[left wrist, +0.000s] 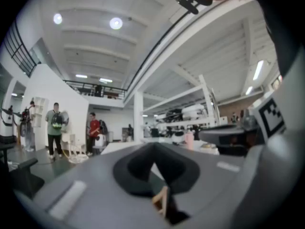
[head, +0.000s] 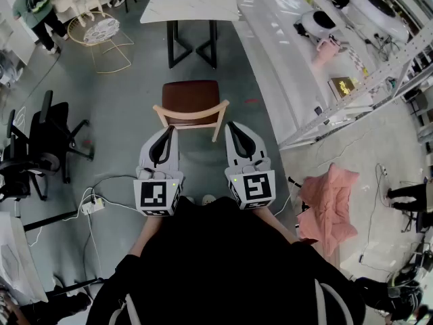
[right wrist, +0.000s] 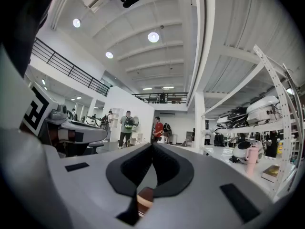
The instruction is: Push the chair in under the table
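A chair with a brown seat (head: pixel 191 95) and a curved light-wood backrest (head: pixel 191 116) stands on the grey floor, its seat facing a white-topped table (head: pixel 189 2) with black legs. A strip of floor separates chair and table. My left gripper (head: pixel 170 129) is shut and level, its tip just behind the backrest's left end. My right gripper (head: pixel 231 124) is shut too, just behind the right end. Whether either tip touches the wood I cannot tell. A bit of light wood (left wrist: pixel 162 202) shows below the left gripper (left wrist: pixel 153 149); brown seat (right wrist: pixel 143 197) shows below the right gripper (right wrist: pixel 152 147).
A long white shelving rack (head: pixel 304 46) runs along the right of the chair and table. A black office chair (head: pixel 40 144) stands at left, with cables and a power strip (head: pixel 91 205) on the floor. A pink cloth (head: pixel 329 202) lies at right. A wire side table (head: pixel 101 32) stands far left.
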Available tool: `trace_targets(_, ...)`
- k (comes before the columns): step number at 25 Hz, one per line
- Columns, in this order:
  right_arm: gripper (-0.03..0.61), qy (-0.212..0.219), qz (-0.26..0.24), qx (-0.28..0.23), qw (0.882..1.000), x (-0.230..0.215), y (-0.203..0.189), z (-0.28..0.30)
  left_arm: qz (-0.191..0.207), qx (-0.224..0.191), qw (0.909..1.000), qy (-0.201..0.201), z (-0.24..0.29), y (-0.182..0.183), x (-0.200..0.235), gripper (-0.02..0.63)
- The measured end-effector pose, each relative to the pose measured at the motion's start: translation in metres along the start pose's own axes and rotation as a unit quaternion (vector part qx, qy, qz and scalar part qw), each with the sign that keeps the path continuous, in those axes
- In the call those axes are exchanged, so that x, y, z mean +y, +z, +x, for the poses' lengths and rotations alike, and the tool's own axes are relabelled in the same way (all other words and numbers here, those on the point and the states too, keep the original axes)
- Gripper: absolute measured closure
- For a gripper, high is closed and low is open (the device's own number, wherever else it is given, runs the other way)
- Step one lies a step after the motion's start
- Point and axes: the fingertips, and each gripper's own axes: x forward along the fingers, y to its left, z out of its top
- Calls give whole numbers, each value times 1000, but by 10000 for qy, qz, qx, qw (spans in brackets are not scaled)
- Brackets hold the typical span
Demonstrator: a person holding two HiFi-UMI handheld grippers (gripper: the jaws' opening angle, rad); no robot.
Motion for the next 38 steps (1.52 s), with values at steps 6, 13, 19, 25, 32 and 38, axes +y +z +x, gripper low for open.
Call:
trace_targets(6, 557, 38, 132, -130, 9998, -21, -3, 2, 60, 25, 10000, 29, 18, 0, -14, 606)
trace_targets(13, 557, 191, 150, -257, 9994, -26, -4, 18, 102, 13, 9999, 135, 29, -2, -9, 606)
trace_targets(19, 557, 175, 77, -219, 9996, -30, -12, 47, 2, -12, 9997, 229, 50, -12, 18, 606)
trace_targets(25, 557, 97, 47, -173, 9998, -39, -18, 95, 1, -46, 10000, 60, 91, -18, 46, 606)
trace_targets(32, 555, 70, 23, -1, 10000, -46, -35, 174, 1, -107, 9996, -245, 155, -31, 94, 597)
trace_targets(38, 555, -10, 104, 234, 9997, -57, -52, 232, -211, 118, 9987, -439, 208, -48, 134, 491)
